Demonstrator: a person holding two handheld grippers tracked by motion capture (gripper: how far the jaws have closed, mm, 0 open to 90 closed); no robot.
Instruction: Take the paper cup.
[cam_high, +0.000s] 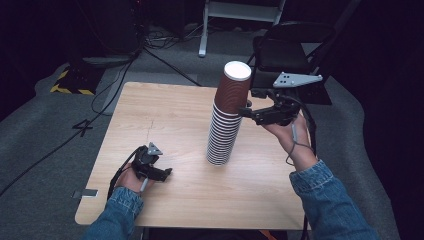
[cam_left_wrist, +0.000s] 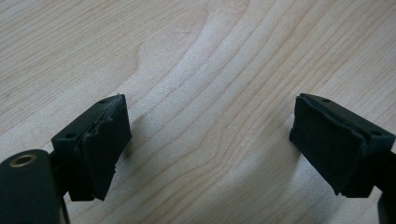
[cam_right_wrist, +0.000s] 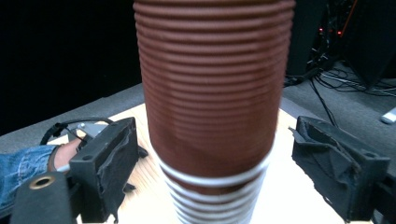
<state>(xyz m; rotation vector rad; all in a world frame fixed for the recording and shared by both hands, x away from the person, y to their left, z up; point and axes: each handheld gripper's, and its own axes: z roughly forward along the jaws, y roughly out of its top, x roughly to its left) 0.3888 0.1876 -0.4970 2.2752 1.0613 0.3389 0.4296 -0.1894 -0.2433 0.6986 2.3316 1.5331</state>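
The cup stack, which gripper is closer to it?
Right. The right gripper has its open jaws either side of the cup stack near the top; the left gripper rests on the table, apart.

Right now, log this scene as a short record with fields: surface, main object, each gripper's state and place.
surface: light wooden table
main object: tall stack of brown ribbed paper cups, upside down, standing near the table's middle
left gripper: open, low over bare wood at the near left, nothing between its jaws
right gripper: open, raised at the top cup's level, jaws either side of it, not touching
background: black folding chair, cables on grey carpet
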